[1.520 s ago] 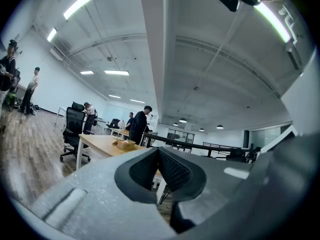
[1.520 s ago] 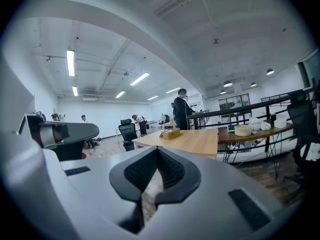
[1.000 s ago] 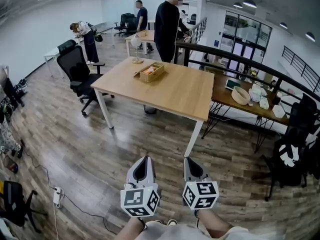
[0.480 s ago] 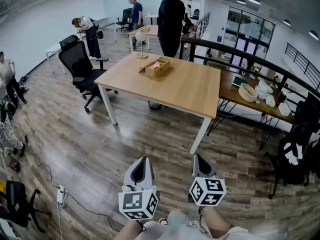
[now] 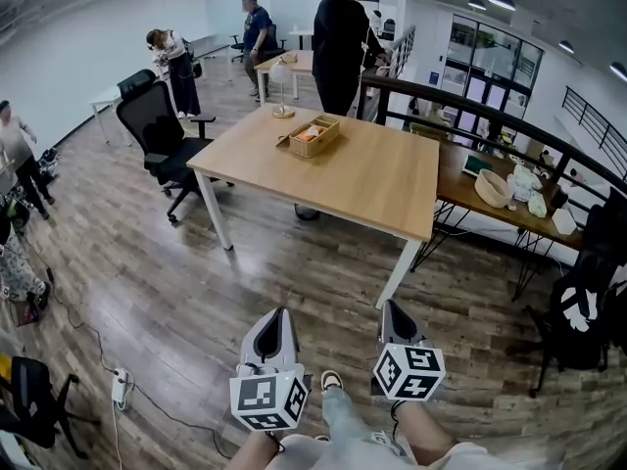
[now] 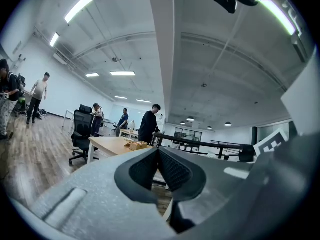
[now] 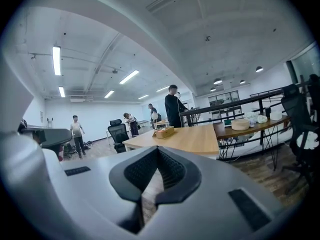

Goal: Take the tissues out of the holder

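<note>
Far left: power strip [image 5: 120,388] lying on the wood floor [image 5: 147,282], and a black office chair [image 5: 157,140] just beside the left end of the table [image 5: 372,189]. Left tongs [image 5: 281,313] are low in the head view, over the floor and well short of the table; clenched tip to tip with nothing between them, which the left gripper view confirms. Holder [image 5: 314,136] is an open wooden box toward the far edge of the table, well apart from both tongs. Something orange and pale shows inside; the tissues themselves are too small to make out. A person in black [image 5: 343,42] stands just past the table's far edge. Right tongs [image 5: 392,308] are level with the left ones, also over the floor and clenched shut on nothing. The right gripper view points across the table top, with the holder small in the distance. Far right: a darker side table [image 5: 460,196] under the railing carries a pale bowl [image 5: 493,188].
</note>
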The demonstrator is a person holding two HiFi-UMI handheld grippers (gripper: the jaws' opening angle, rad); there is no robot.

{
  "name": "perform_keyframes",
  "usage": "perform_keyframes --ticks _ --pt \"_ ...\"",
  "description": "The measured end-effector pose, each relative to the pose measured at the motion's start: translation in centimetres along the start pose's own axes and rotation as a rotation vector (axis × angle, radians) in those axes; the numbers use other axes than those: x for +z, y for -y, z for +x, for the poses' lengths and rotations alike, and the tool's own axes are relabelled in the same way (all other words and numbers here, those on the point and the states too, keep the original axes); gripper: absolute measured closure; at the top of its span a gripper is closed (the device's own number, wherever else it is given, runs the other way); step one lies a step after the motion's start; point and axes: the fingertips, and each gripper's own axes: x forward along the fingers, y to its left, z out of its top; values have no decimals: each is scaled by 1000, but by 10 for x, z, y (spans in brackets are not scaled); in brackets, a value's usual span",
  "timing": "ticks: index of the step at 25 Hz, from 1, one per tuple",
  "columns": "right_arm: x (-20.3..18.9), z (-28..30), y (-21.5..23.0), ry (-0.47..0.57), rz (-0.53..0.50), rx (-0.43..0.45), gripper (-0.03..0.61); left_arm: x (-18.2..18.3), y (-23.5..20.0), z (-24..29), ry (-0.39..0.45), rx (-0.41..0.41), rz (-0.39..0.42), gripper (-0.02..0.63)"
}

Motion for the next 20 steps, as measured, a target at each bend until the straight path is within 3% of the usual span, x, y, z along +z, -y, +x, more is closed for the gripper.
perform_keyframes --ticks 20 --pt "41 133 20 -25 -13 87 581 9 -23 127 -17 59 12 603"
